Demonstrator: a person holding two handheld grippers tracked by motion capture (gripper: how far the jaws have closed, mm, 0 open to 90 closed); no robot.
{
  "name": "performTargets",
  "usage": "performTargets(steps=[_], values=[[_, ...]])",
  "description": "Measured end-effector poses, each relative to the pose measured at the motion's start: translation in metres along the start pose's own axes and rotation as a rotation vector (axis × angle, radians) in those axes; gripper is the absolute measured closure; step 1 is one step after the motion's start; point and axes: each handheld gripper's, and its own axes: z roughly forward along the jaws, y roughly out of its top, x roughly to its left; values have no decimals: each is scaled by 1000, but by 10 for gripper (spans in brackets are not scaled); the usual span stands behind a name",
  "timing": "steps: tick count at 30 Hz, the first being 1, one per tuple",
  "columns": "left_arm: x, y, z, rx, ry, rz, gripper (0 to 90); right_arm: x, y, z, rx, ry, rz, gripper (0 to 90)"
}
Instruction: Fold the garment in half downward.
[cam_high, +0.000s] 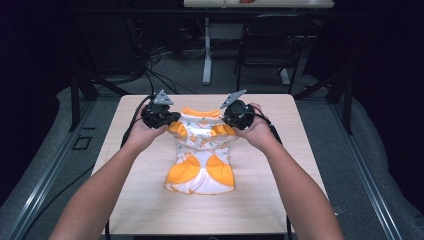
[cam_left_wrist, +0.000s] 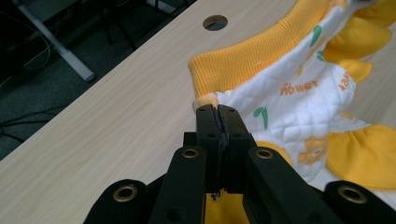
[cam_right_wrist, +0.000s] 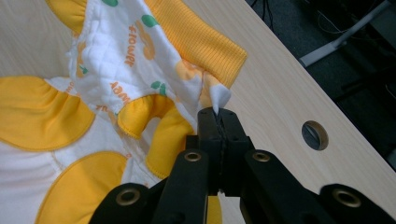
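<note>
room: dark lab, grey floor, cables and a desk leg past the far edge of the table (cam_high: 150, 200)
surface: light wood, bare apart from 1 small garment (cam_high: 202, 150) lying flat mid-table
garment: white quilted baby piece, orange ribbed band (cam_left_wrist: 252, 56) at the far end, orange ruffles, "flower" print
left claw (cam_left_wrist: 217, 112): jaws clamped tight on the garment's corner just under the band, cloth pinched between the tips
right claw (cam_right_wrist: 218, 114): same, jaws closed on the opposite corner, a white tip of fabric sticking out past the tips
position: garment stretches between the 2 claws, rest trails back toward the person
handling: looks light, soft, floppy; will sag and fold if lifted, not fragile, quilting should give decent friction
grip point: band corners, as held now, seem right; thicker seam there likely resists slipping
nearby: round cable hole (cam_left_wrist: 215, 22) ahead of the left claw, another hole (cam_right_wrist: 314, 135) right of the right claw
obstacles: none close; the holes could snag a dragged hem
</note>
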Motion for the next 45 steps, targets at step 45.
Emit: performTargets(steps=[45], values=[[-28, -42, -3, 27, -91, 35, 883, 42, -33, 2, 26, 89, -70, 894]])
